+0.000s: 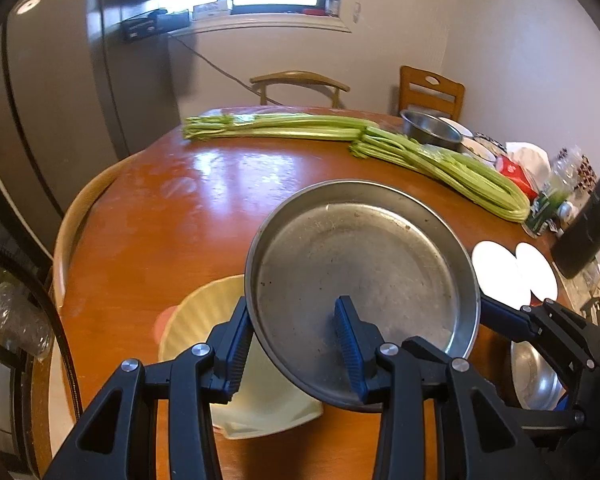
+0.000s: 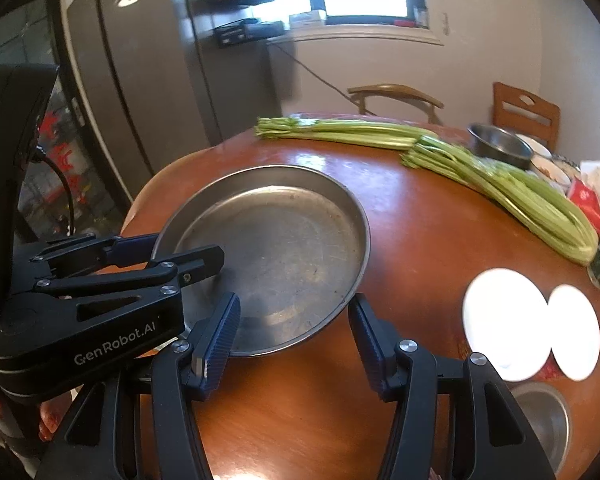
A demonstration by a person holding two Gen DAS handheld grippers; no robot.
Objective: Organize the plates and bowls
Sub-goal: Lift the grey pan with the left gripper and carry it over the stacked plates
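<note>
My left gripper is shut on the near rim of a large steel plate, held tilted above a cream plate on the table. The steel plate and left gripper also show in the right wrist view. My right gripper is open and empty, its fingers on either side of the plate's near edge; it shows at the right of the left wrist view. Two white plates overlap at the right. A steel bowl sits near the front right.
Long celery stalks lie across the far side of the round wooden table. A steel pot, bowls, bags and a black bottle crowd the right edge. Chairs and a fridge stand behind.
</note>
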